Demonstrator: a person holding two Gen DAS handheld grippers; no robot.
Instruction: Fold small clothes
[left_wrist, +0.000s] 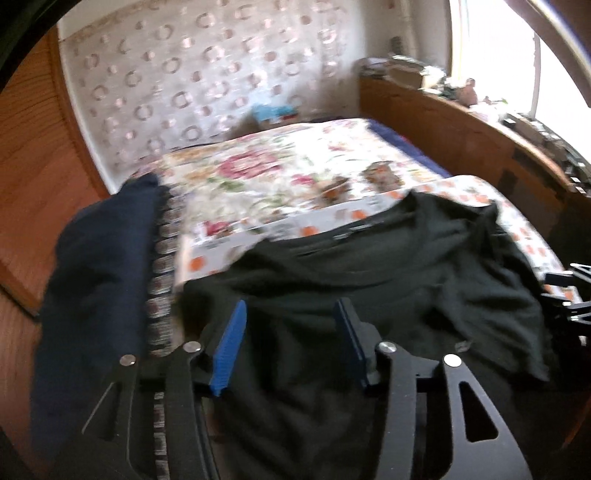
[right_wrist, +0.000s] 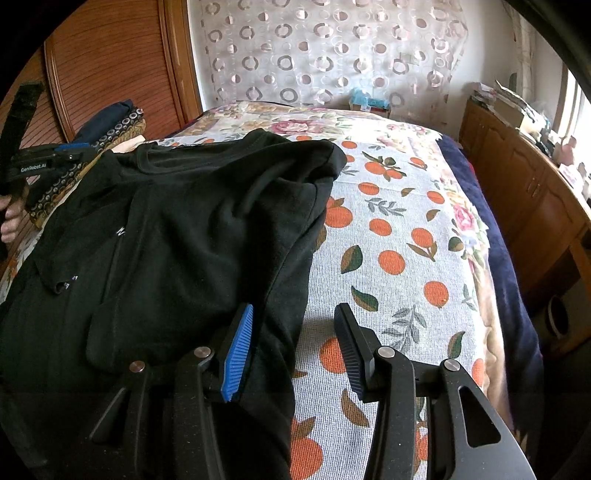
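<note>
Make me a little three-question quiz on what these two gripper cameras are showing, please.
1. True or false: the black T-shirt lies on a cloth printed with oranges.
2. In the right wrist view, which finger of the right gripper is over the shirt: A the left one, B the right one, C both?
3. What lies to the left of the shirt in the left wrist view?

Key
1. True.
2. A: the left finger is over the shirt's edge, the other over the cloth; the jaws stand apart.
3. A dark blue garment on a circle-patterned fabric.
</note>
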